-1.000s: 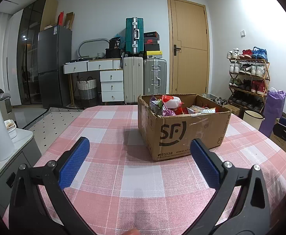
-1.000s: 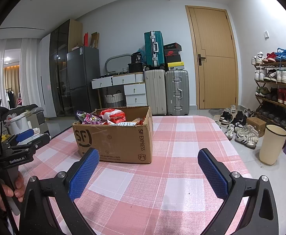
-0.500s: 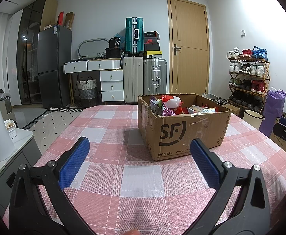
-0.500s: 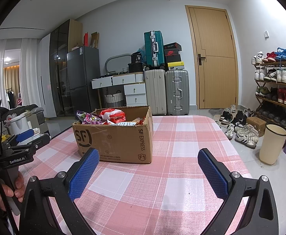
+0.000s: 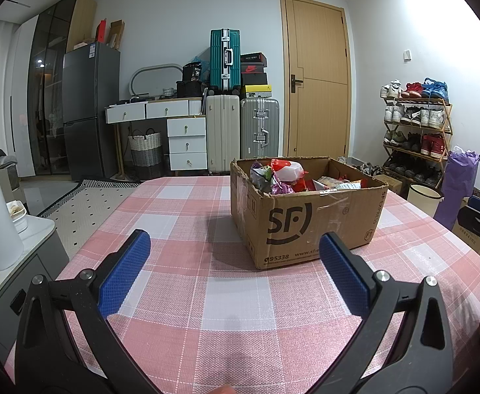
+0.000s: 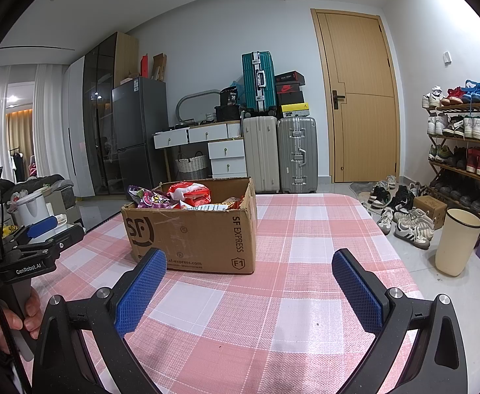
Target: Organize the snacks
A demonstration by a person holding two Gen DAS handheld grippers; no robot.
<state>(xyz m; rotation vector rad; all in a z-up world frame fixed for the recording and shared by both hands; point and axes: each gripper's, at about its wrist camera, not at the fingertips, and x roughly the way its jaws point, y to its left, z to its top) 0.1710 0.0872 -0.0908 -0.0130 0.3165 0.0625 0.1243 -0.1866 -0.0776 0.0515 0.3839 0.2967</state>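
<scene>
- My left gripper [image 5: 235, 252] sits low in the frame of its own view, jaws spread wide with nothing between the blue pads, held above the pink checked tablecloth [image 5: 187, 216].
- My right gripper [image 6: 248, 274] is the same: jaws wide apart, empty, low in its frame, aimed across the table.
- The snacks [image 5: 281, 175] are piled in the SF Express cardboard box [image 5: 305, 229], which stands right of centre in the left view and left of centre in the right view, flaps open at the top.
- Packets poke above the rim: a purple bag [image 6: 149, 198] at the box's left end and a red-and-white bag [image 6: 189, 192] beside it. I judge the open top is what keeps them reachable from above.
- No snack lies on the cloth around the box in either view.
- This fits two stages: snacks waiting in the box to be sorted out, or snacks already gathered into it. I cannot tell which.
- I hold both grippers well back from the box, one to each side, which I think leaves either free to go in.
</scene>
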